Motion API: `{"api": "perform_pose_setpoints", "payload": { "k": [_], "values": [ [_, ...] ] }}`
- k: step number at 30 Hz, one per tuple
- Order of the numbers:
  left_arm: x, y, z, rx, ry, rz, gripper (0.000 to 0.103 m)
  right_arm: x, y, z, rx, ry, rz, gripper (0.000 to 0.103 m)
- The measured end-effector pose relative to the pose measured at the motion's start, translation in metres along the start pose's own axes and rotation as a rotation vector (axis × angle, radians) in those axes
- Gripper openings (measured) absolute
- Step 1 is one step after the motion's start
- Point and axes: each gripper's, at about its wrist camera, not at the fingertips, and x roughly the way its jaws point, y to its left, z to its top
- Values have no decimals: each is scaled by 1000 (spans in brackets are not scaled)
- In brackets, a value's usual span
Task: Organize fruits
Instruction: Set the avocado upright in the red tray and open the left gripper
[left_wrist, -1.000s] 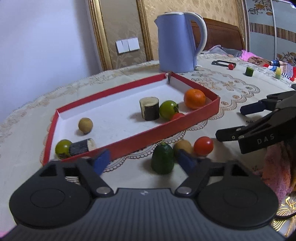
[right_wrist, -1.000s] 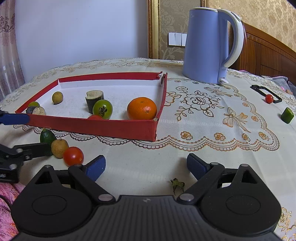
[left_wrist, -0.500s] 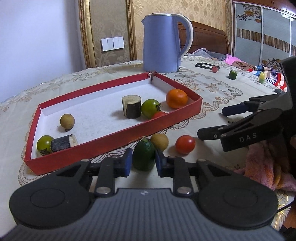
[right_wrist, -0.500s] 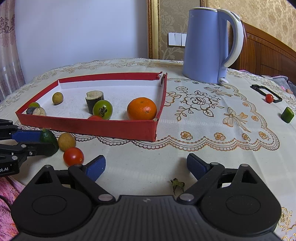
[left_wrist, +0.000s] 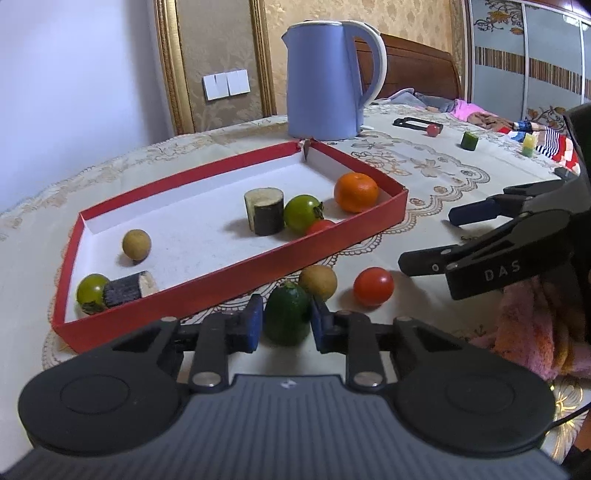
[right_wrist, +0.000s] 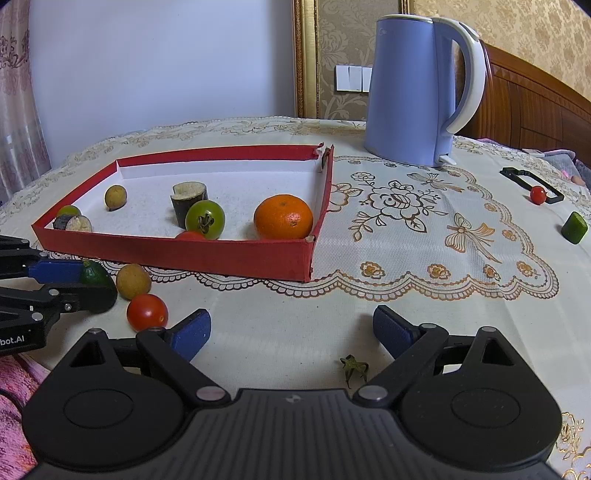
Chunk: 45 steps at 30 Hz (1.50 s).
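My red tray on the worktop already holds an orange, green tomatoes and several other pieces. My left gripper is clamped on a green fruit just outside the tray, beside a brown fruit and a red tomato not yet put away. My right gripper hangs open and empty, and I judge the job about half done.

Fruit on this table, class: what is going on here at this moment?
A person holding two grippers is sorting fruit into a red tray. The left gripper has its blue fingers closed on a dark green fruit on the tablecloth just outside the tray. A tan fruit and a red tomato wait beside it. The right gripper is open and holds nothing. An orange and other pieces already lie inside the tray.
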Motion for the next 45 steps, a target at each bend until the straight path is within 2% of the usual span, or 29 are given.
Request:
{"api": "perform_pose_setpoints", "payload": {
  "k": [6,10,14,17,23,27,33,45],
  "values": [
    [-18,-4,12,17,-73,50,24,0,0,0,0,0,0,95],
    [-17,0,24,6,-87,78,24,-1,0,0,1,-1,1,95],
    [-7,11,35,-38,-93,136,24,-1,0,0,0,0,0,95],
    [8,21,40,-70,-101,235,24,-1,0,0,1,0,0,95],
    [32,43,44,-139,-69,298,25,-1,0,0,1,-1,1,95],
    [45,55,41,-178,-36,300,25,-1,0,0,0,0,0,95],
    [53,58,34,-185,-6,306,25,-2,0,0,1,-1,1,95],
    [59,63,32,-212,1,308,26,-2,0,0,0,0,0,95]
  ]
}}
